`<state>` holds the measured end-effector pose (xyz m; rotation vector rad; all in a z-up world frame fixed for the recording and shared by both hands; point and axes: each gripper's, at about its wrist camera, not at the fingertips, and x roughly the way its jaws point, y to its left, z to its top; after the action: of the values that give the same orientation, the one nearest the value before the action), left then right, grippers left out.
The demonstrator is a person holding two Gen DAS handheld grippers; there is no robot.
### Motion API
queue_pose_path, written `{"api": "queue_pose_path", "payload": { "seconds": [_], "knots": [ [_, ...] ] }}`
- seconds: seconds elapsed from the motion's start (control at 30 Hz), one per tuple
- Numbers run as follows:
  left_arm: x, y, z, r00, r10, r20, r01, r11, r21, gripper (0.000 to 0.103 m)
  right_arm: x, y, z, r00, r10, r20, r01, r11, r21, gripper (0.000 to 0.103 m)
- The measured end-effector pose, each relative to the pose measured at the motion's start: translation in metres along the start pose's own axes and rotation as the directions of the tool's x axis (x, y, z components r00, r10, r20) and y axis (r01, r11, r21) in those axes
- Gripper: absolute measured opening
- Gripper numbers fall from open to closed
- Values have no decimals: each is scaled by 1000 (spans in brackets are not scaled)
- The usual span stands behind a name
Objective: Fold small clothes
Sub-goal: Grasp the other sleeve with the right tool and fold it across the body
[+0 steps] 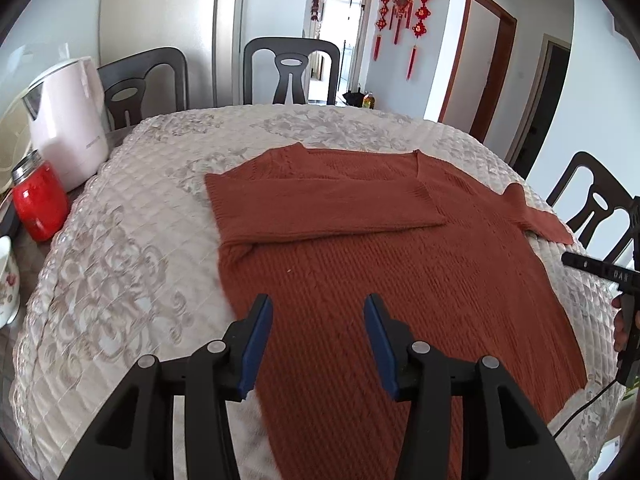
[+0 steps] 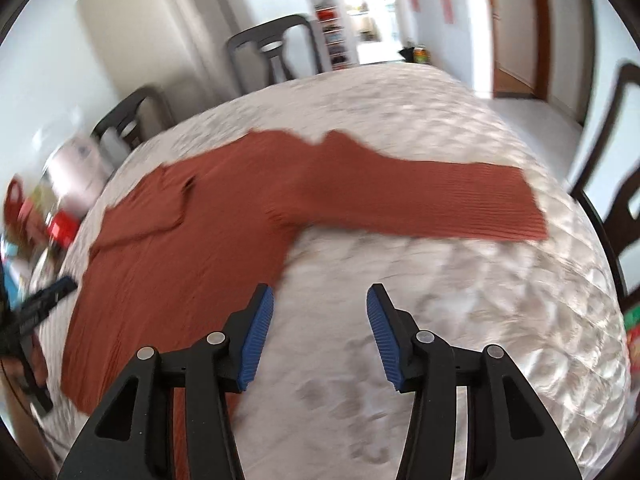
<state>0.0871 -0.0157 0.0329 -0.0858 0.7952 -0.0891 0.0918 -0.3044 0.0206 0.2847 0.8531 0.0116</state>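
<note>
A rust-red knitted sweater (image 1: 360,264) lies flat on the quilted cream table cover (image 1: 120,264). Its left sleeve (image 1: 320,204) is folded across the chest; the right sleeve (image 1: 536,216) stretches out toward the table's right edge. My left gripper (image 1: 318,312) hovers open over the sweater's lower body, nothing between its blue pads. In the blurred right wrist view the sweater (image 2: 180,248) is at the left and the outstretched sleeve (image 2: 440,204) runs across ahead. My right gripper (image 2: 320,300) stands open over bare cover beside the sweater's edge, empty.
A pale pink kettle (image 1: 68,120), a red jar (image 1: 38,204) and a flowered mug (image 1: 8,280) stand at the left edge. Dark chairs (image 1: 292,72) ring the table. The other gripper (image 1: 624,280) and its cable show at the right edge.
</note>
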Motion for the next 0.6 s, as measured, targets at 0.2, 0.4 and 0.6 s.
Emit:
{"api": "queue_pose_path", "payload": {
  "seconds": [0.2, 0.4, 0.6],
  "knots": [
    [14, -9, 11, 1000, -12, -5, 13, 1000, 18, 50, 6, -43, 12, 998, -57, -8, 58, 983, 174, 50],
    [28, -13, 16, 999, -27, -19, 27, 1000, 13, 50, 6, -73, 23, 994, -106, 24, 94, 948, 305, 50],
    [41, -11, 11, 997, -38, -62, 38, 999, -3, 50, 7, -96, 31, 993, -93, 77, 55, 915, 400, 50]
  ]
}}
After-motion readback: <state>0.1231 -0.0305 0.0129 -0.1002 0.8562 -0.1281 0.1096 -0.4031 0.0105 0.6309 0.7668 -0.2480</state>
